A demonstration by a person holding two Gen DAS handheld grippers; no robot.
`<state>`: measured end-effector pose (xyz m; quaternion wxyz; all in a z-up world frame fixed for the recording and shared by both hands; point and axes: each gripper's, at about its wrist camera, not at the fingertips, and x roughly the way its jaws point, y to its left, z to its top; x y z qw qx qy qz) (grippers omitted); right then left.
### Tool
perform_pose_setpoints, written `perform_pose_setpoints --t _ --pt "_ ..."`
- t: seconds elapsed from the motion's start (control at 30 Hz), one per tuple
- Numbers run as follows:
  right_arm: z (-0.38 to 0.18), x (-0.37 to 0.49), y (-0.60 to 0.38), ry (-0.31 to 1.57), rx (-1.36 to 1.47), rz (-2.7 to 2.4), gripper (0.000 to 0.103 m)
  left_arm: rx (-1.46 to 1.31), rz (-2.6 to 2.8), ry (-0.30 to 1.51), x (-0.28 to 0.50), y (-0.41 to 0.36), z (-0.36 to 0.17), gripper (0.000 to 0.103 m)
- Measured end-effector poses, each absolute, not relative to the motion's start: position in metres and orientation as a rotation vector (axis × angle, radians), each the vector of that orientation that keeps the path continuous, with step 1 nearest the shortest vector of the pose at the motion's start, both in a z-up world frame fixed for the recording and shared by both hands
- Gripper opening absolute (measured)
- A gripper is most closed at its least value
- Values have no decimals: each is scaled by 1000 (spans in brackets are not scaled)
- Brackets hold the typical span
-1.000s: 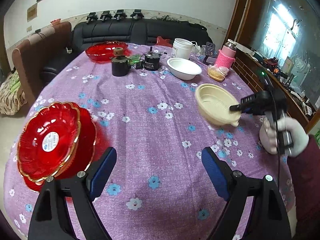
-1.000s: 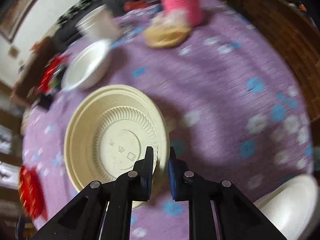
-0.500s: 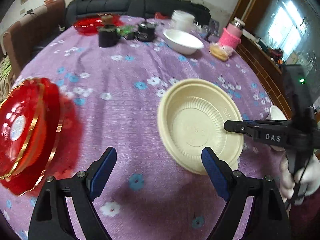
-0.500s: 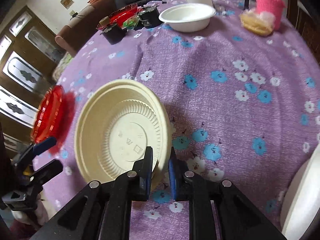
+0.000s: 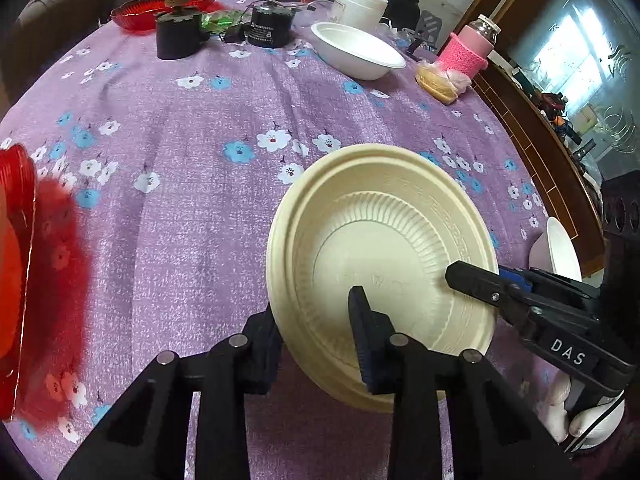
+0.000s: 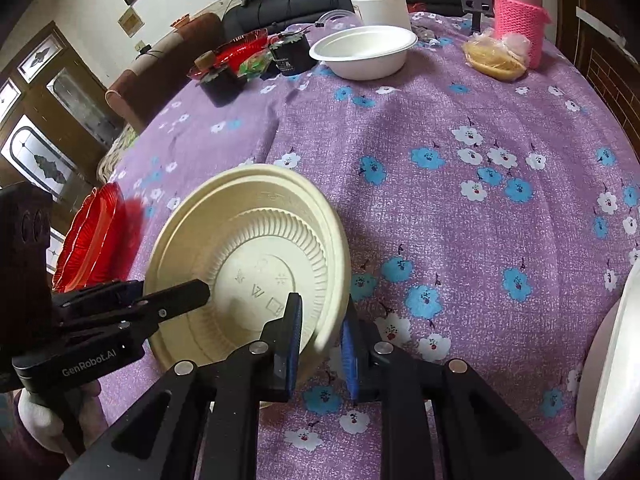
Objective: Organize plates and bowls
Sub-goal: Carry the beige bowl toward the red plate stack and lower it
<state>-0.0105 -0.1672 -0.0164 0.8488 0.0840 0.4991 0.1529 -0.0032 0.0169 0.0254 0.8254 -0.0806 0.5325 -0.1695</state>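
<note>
Both jaw pairs sit across the rim of the cream bowl point(image 5: 380, 256): my left gripper point(image 5: 316, 344) straddles the edge at 7 o'clock, one finger point(image 5: 366, 336) inside, the other point(image 5: 266, 350) outside, with some gap showing around the wall, so I cannot tell if it is truly clamped. My right gripper point(image 6: 320, 340) has its blue pads point(image 6: 295, 336) close on both sides of the rim at the bowl's 5 o'clock in the right wrist view, a narrow gap visible on the outer side. Bowl tilted, opening toward the cameras, over the purple floral tablecloth point(image 5: 192, 184); whether its low edge touches the cloth I cannot tell. Red plates point(image 6: 86, 236) stacked at the cloth's 9 o'clock edge, well apart from the bowl. White bowl point(image 5: 358, 54) at 12 o'clock far side, white tub point(image 5: 360, 2) behind it, pink knitted bottle point(image 5: 470, 50) and a bagged bun point(image 5: 438, 80) toward 1 o'clock. Another white bowl point(image 5: 558, 250) at 3 o'clock near the table edge, just behind my right gripper in the left wrist view. Red dish point(image 5: 160, 6) and black cylinders point(image 5: 178, 32) at 11 o'clock.
</note>
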Motion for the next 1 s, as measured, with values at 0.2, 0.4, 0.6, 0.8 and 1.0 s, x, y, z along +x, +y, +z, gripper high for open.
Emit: perform_pose_setpoints --t 0.2,0.4,0.6,0.8,1.0 --pt "2 -17 -150 1008 170 344 20 -256 -362 1078 -23 44 50 30" --pt "38 -22 -103 922 159 426 20 -308 -295 983 -47 101 87 31" --pt "72 -11 -18 857 132 556 20 -363 -154 891 -61 184 119 39" --pt "74 11 70 882 116 654 20 -372 -17 862 -58 248 123 44" --pt "51 27 115 926 61 641 21 -355 36 945 -38 276 90 44"
